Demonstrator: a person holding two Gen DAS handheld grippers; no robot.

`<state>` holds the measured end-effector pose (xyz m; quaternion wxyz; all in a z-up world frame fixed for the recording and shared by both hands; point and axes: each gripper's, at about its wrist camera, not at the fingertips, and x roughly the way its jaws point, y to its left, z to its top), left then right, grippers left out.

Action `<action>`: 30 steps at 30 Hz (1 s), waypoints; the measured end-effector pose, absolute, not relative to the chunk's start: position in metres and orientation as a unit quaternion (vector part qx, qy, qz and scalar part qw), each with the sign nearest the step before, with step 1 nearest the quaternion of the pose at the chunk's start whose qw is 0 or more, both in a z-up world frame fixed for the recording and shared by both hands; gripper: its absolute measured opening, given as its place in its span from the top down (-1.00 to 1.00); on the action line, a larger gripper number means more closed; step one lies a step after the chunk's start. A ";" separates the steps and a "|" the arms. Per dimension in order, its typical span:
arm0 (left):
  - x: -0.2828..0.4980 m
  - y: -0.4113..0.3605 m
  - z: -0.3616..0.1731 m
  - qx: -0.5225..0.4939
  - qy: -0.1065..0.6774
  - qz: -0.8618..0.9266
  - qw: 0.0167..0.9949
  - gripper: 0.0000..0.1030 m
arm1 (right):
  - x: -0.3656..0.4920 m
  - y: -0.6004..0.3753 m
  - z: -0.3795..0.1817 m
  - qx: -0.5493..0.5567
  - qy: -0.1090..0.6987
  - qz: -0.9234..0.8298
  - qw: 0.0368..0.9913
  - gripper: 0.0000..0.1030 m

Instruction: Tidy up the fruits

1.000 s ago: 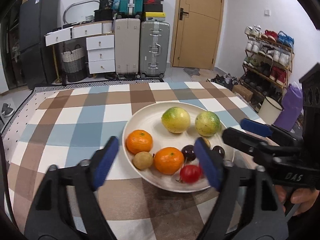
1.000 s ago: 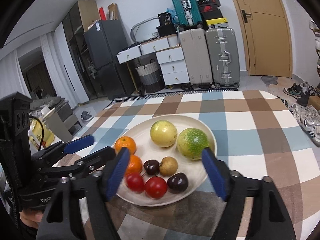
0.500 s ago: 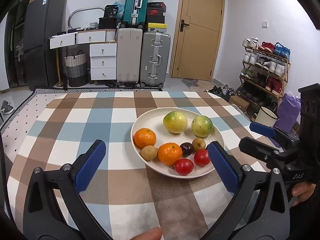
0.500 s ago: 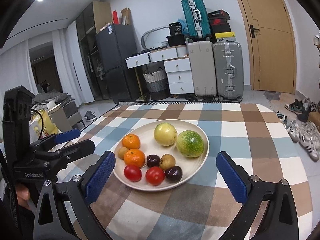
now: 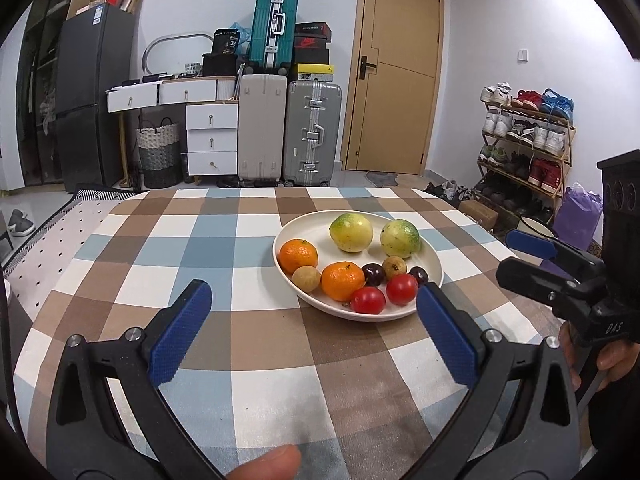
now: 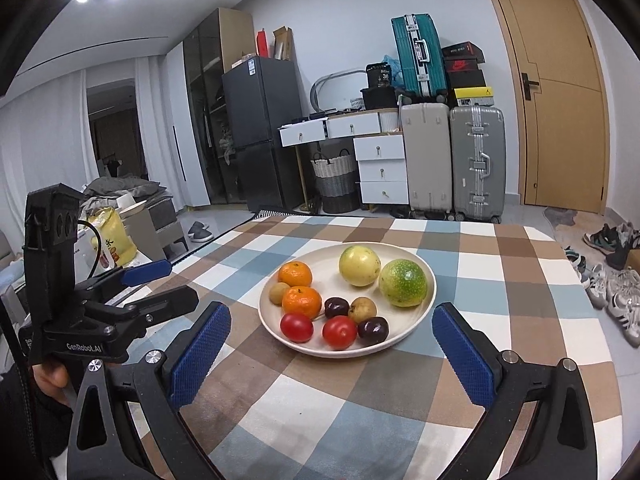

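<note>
I see a cream plate [image 6: 424,312] on my worktop [image 6: 520,280], checked brown, blue and white. On it: two orange mandarins [image 6: 295,273], two red tomatoes [image 6: 339,332], two yellow-green fruits [image 6: 402,283], dark purple plums [image 6: 373,328].

Left gripper [image 5: 312,334] and right gripper [image 6: 330,350] spread wide.

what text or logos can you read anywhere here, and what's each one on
"GenRobot.AI": body of the left gripper.
"DAS": body of the right gripper.
"36": black bag on the dresser.
Swoosh logo, no words: red and black shoebox.
Fridge sticker and yellow box label: too small to read.
</note>
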<state>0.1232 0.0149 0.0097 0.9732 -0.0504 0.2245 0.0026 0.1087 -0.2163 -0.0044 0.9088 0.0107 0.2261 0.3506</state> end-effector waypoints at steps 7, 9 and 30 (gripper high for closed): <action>0.124 0.013 0.010 -0.039 0.214 0.014 0.976 -0.98 | 0.107 -0.212 -0.007 -0.002 0.227 0.344 0.911 -0.99; 0.123 0.013 0.010 -0.036 0.214 0.018 0.976 -0.98 | 0.107 -0.212 -0.007 -0.001 0.225 0.343 0.912 -0.99; 0.126 0.013 0.009 -0.040 0.218 0.014 0.975 -0.98 | 0.108 -0.218 -0.007 -0.002 0.225 0.329 0.917 -0.99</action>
